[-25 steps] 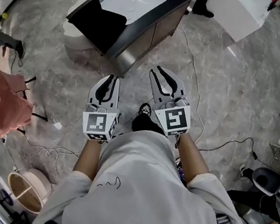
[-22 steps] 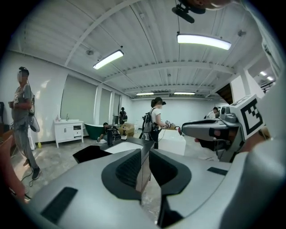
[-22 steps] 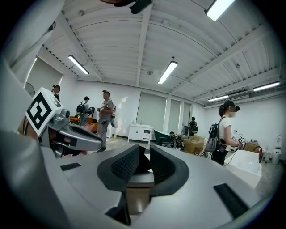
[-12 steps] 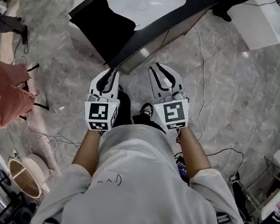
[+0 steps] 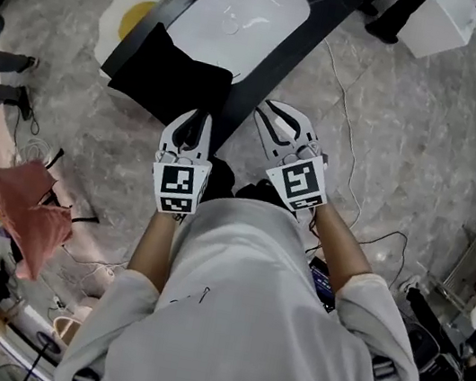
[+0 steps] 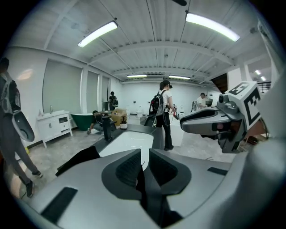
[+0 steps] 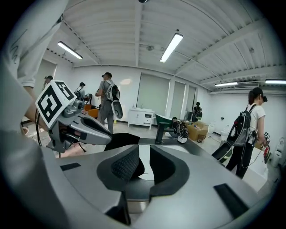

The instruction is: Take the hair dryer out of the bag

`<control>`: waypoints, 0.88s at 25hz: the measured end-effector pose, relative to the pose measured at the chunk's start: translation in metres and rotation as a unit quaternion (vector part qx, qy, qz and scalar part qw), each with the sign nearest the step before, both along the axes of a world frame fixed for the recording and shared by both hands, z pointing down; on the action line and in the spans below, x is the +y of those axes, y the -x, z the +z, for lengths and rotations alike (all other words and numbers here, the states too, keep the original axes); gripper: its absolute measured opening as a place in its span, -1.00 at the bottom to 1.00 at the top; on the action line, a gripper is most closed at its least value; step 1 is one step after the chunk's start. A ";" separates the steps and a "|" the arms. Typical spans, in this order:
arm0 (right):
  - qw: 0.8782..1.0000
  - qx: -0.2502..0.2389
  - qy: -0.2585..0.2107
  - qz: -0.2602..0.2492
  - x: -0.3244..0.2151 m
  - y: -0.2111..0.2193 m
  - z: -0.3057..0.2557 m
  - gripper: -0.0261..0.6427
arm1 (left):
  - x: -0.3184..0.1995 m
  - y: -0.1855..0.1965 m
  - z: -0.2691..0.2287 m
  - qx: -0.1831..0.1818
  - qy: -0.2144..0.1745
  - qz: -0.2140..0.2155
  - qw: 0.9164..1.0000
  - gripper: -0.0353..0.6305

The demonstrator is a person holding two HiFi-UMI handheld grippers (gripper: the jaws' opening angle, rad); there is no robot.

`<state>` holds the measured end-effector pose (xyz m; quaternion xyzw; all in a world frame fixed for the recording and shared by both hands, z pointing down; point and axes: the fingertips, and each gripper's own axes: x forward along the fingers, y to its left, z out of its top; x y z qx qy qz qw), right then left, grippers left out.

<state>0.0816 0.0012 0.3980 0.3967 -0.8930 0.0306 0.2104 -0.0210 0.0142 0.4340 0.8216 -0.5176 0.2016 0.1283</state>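
Left gripper view: the left gripper [image 6: 144, 154] has its jaws slightly parted, empty; the right gripper [image 7: 144, 152] likewise. Ahead, a flat black fabric bag [image 5: 170, 82] lies on the dark counter [image 5: 325, 9] beside a white basin [image 5: 252, 10]. The hair dryer is unseen, presumably inside the bag. Best to find the bag's mouth first.

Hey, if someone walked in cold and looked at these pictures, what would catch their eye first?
Mid-picture in the head view, the left hand-held gripper and right hand-held gripper are held side by side, both empty with jaws slightly apart. They point at a black counter with a white basin; a black bag lies on its near end. At far left, a pink cloth hangs on a stand.
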 end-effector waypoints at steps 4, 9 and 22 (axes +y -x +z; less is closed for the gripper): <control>1.000 0.011 0.021 0.013 -0.023 0.008 0.017 -0.72 | -0.023 -0.002 0.021 -0.010 0.024 0.038 0.999 -0.69; 0.998 0.008 0.057 -0.007 -0.027 0.010 0.048 -0.71 | -0.025 -0.006 0.048 -0.031 0.064 0.029 0.997 -0.69; 0.989 -0.035 0.113 -0.089 -0.028 -0.005 0.124 -0.71 | -0.016 -0.010 0.124 -0.201 0.163 -0.010 0.966 -0.68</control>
